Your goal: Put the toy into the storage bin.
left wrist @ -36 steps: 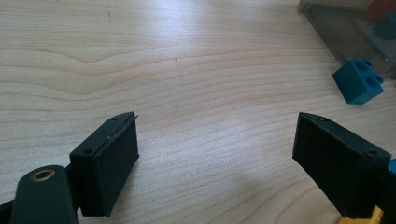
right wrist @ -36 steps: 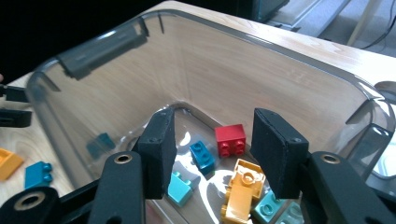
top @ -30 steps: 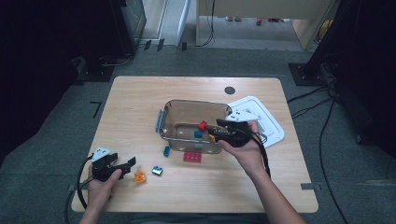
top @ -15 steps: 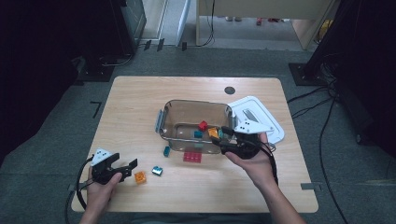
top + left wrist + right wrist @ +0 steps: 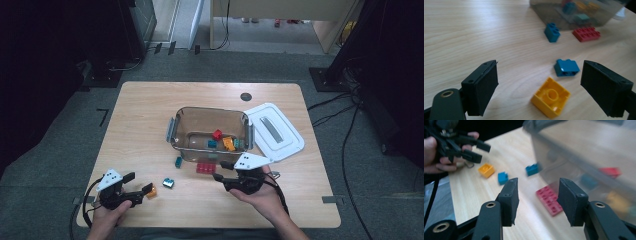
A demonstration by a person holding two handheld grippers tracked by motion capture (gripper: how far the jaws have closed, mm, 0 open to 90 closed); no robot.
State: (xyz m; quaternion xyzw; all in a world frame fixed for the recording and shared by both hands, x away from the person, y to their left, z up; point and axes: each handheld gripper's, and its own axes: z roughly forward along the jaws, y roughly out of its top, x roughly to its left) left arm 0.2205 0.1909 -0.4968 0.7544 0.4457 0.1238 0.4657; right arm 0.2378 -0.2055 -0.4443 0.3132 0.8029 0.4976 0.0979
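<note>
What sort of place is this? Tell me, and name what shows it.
Probably a lab or workshop set up for recording: a lone wooden table on grey carpet, cables trailing across the floor, and dark equipment stands around it.

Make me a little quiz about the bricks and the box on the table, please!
1. True or false: the yellow brick lies studs up between the fingers of the left gripper.
2. Which brick lies nearest the right gripper? A. red flat brick B. green one C. white one
3. Fill in: the white lid lies ___ the clear box.

Key: 1. False, hollow side up. 2. A. 3. Beside.
</note>
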